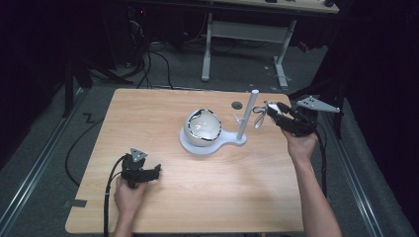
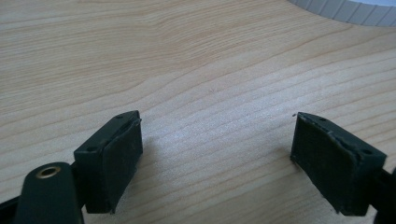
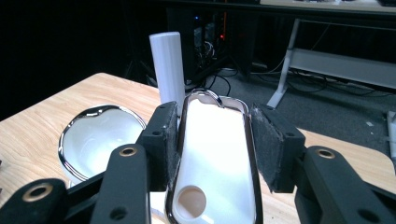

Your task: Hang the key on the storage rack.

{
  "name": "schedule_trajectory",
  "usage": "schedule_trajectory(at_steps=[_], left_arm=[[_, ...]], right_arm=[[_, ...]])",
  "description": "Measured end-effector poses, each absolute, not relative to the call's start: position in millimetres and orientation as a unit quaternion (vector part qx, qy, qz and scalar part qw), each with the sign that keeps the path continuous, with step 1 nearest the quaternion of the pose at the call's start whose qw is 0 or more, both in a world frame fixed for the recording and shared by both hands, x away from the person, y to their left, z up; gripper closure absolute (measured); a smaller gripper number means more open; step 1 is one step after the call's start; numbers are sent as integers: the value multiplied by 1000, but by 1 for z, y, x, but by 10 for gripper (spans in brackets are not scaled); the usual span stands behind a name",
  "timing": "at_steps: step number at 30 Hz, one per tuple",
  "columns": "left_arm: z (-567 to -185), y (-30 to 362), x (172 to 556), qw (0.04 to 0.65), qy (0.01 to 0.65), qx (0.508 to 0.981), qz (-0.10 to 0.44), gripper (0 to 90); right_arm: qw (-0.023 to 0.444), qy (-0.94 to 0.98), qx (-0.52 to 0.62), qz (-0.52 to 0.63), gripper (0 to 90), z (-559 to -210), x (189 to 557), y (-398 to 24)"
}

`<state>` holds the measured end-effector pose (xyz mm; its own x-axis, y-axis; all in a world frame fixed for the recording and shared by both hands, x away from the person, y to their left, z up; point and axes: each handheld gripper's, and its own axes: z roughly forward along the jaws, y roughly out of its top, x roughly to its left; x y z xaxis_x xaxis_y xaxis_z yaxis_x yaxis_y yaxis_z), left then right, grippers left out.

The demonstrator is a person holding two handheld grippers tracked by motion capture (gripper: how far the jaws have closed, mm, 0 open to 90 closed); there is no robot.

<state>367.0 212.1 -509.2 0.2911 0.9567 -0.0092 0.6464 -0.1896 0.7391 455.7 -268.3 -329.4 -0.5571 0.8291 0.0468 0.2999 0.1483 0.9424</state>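
The right tongs (image 3: 215,149) are clamped, both pads pressing, on a white chrome-rimmed handle piece (image 3: 212,163) with a round hole near its lower end; they hold it up off the tabletop (image 1: 197,197), just beside the white upright post (image 3: 166,65) of the stand (image 1: 210,145). The left tongs (image 2: 217,163) rest low on the bare tabletop, jaws spread wide with nothing between them; the white chrome-rimmed bowl (image 1: 202,126) sits on the stand's round base, well apart from them.

Lab: dark room, cables (image 1: 148,64) on floor, bare wooden table (image 1: 163,106)
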Motion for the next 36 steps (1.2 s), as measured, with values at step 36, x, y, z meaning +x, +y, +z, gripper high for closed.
schedule_trajectory(at_steps=[36], left_arm=[[-509, 212, 367, 327, 546, 734, 237, 170]], right_arm=[[256, 723, 402, 500, 530, -350, 450, -268]])
